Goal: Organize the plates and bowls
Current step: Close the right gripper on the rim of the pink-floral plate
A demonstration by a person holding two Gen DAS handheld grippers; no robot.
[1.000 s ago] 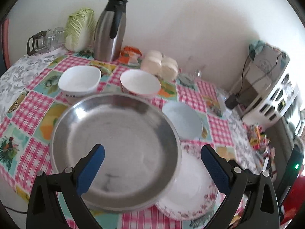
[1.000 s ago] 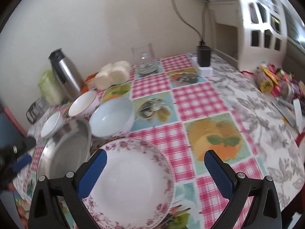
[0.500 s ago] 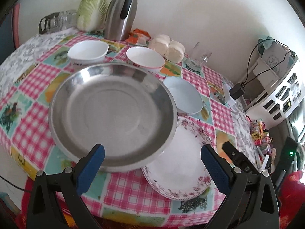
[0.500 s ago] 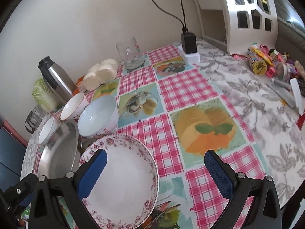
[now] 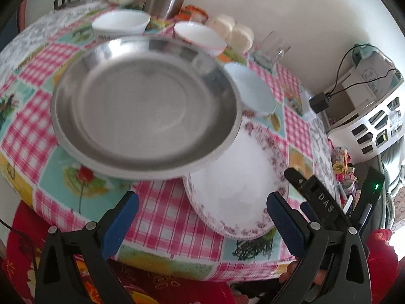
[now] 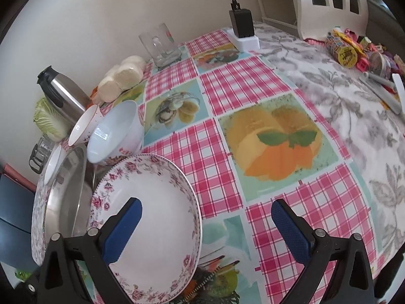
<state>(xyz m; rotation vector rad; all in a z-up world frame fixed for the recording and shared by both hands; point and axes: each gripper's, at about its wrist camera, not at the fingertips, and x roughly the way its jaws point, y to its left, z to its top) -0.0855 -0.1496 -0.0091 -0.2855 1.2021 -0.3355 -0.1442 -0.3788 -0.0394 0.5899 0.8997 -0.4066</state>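
Round table under a pink-checked fruit-print cloth (image 6: 222,157): bears all items.

Wide stainless-steel pan (image 5: 144,109): at 11 o'clock from the left gripper (image 5: 202,215), its rim overlapping the plate's edge.

White deep plate with pink floral rim (image 6: 149,217): at 1 o'clock from the left gripper; under the right gripper's (image 6: 206,225) left finger, at its 10 o'clock.

Pale blue bowl (image 6: 116,131), white red-rimmed bowl (image 6: 84,125), white bowl with lettering (image 5: 120,22): ranged along 12 o'clock, behind the pan.

Both grippers: spread wide, empty, clear of everything.

Handling, as judged: take the plate by its free near rim, straddling the edge squarely before closing; lift level, lest it drag the overlapping pan.
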